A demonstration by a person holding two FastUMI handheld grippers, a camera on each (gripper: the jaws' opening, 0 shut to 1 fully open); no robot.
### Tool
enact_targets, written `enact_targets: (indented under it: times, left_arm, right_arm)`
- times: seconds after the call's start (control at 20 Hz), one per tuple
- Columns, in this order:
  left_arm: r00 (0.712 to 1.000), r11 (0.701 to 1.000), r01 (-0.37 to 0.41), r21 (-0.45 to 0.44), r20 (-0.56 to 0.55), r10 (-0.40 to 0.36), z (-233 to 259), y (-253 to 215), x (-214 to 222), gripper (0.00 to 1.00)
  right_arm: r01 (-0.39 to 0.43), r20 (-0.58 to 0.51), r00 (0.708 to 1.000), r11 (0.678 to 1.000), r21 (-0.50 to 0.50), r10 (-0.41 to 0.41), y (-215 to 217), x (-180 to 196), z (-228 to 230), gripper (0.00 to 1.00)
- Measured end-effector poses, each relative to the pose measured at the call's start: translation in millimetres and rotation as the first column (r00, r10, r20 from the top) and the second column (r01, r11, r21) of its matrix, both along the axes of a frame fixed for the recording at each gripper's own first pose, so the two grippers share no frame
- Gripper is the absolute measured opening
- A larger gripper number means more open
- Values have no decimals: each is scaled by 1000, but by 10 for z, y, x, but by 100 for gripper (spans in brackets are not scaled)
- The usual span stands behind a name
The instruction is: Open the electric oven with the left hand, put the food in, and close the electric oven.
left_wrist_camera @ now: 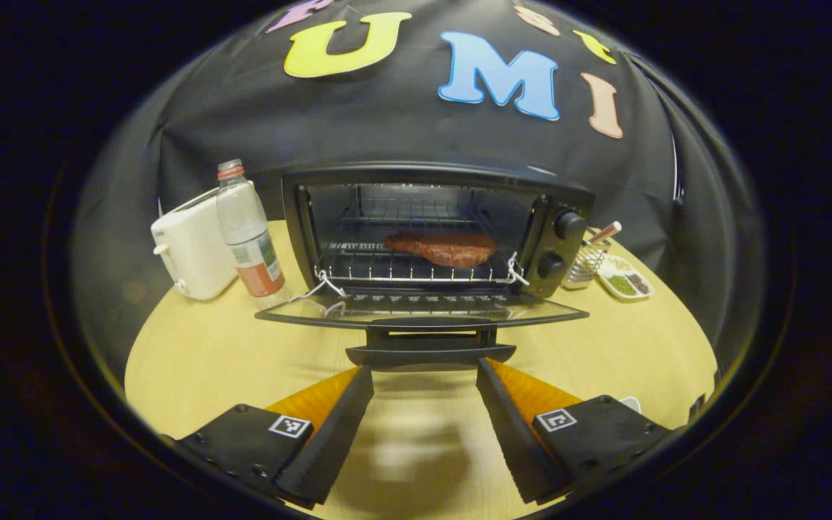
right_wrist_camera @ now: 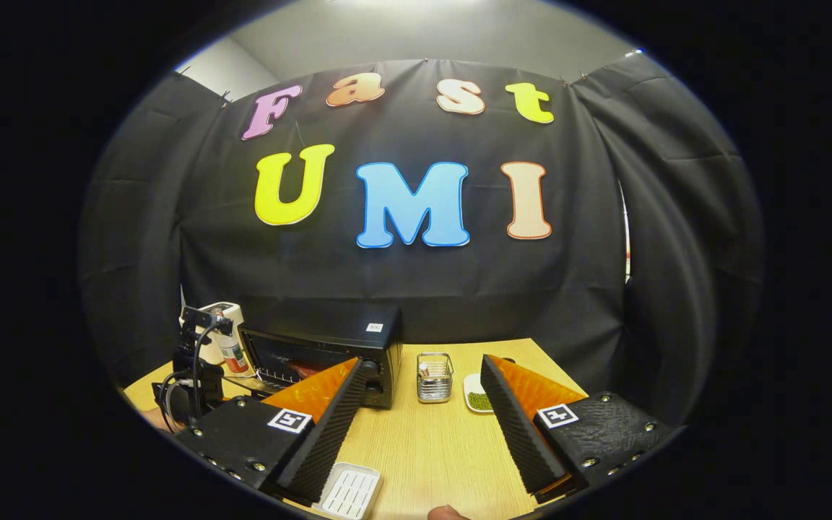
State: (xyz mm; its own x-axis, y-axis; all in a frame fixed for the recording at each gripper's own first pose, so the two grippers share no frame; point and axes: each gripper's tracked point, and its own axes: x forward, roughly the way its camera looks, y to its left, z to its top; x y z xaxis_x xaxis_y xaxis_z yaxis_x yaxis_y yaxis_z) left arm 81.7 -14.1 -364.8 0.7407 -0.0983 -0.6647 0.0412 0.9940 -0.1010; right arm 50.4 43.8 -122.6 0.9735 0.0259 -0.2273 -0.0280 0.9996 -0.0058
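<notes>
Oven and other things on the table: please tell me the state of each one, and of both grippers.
oven door: open, folded down flat
food: inside, on the oven rack
bottle: upright, capped
toaster: upright beside the bottle
left gripper: open, holding nothing, near the door handle
right gripper: open, holding nothing

Both the left tool [left_wrist_camera: 425, 375] and right tool [right_wrist_camera: 416, 368] gape wide, empty.
</notes>
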Motion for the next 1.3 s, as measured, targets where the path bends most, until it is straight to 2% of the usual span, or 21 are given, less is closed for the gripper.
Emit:
enact_targets:
  times: [0.15,0.2,0.6,0.75,0.85,0.95,1.1,1.3]
  left_arm:
    - [1000,1000,-11,-19,8,11,52,8,49,100]
    - [1000,1000,-5,-16,16,5,81,8,66,98]
    - [985,998,42,49,167,-50,524,16,345,100]
    - [977,998,45,38,205,-52,533,-31,493,97]
    - [965,999,35,34,260,-42,731,-2,646,100]
    - [949,999,28,33,313,-37,980,0,695,98]
    - [919,999,25,31,394,-35,1429,-65,592,100]
    - [869,999,-22,30,494,5,2119,-151,223,100]
  right_arm:
    - [-3,-3,1000,1000,8,3,45,33,-13,98]
    - [-6,-3,1000,1000,7,6,58,44,-19,98]
    - [-22,-14,1000,1000,-6,22,165,124,-107,98]
    - [-15,-17,1000,1000,-12,15,160,167,-105,98]
    - [-4,-5,1000,1000,-7,4,147,170,-73,98]
    - [4,5,1000,1000,6,-4,121,179,-35,98]
    - [4,51,999,1000,19,-5,47,173,137,98]
    - [-25,116,993,999,29,21,-92,111,384,98]
